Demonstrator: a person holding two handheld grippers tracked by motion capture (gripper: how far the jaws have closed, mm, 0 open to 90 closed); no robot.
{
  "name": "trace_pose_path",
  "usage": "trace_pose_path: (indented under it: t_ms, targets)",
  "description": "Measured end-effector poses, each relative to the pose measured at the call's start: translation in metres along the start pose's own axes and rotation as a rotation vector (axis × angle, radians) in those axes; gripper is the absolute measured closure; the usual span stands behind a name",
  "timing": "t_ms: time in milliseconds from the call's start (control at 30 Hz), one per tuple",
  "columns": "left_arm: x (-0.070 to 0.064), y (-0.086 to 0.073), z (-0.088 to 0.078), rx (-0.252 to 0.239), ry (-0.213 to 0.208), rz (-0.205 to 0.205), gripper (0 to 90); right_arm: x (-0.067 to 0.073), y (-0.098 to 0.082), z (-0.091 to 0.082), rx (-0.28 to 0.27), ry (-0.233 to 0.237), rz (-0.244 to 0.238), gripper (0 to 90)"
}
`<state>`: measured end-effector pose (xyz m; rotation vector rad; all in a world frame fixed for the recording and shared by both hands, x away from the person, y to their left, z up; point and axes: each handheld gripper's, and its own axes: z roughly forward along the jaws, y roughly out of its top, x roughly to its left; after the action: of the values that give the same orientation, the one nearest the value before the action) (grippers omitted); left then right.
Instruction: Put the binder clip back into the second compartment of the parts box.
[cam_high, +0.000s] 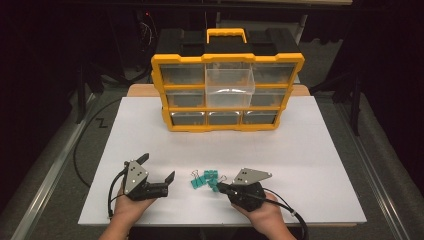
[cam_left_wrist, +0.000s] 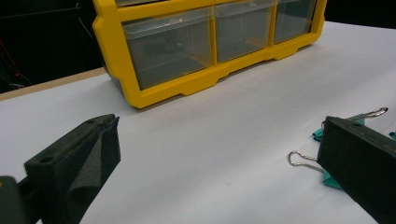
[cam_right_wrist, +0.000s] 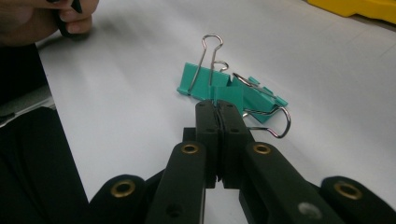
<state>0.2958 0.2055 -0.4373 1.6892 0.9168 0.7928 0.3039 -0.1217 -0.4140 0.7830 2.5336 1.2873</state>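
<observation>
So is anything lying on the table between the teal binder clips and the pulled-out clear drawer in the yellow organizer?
Nothing visible. From the binder clips to the organizer with its pulled-out drawer, only bare white table shows.

a white bench top (cam_high: 320, 165) fills the middle of the scene, its surface evenly lit and matt. at the far edge a strip of pale wood (cam_high: 142, 90) shows under the white sheet, left and right of a yellow drawer cabinet (cam_high: 227, 92) that stands at the far middle of the bench. the floor (cam_high: 55, 150) around the bench is grey and dull. on the left a black cable (cam_high: 82, 145) curves over it, and a pale metal rail (cam_high: 45, 192) runs along the near left. dark frame legs (cam_high: 356, 100) stand on the far right, another on the far left. the room beyond is almost black, with faint shapes of equipment behind the cabinet.
</observation>
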Motion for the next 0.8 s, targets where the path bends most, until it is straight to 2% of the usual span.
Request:
trace_pose_path:
  t_ms: [300, 800]
  targets:
    - [0.0, 0.0, 0.0, -0.005, 0.0, -0.002, 0.3, -0.009, -0.001, -0.009, 0.019, -0.051, -0.031, 90.0]
    - [0.001, 0.0, -0.001, -0.006, -0.004, -0.009, 0.3, -0.027, -0.005, -0.022, 0.06, -0.125, -0.027, 90.0]
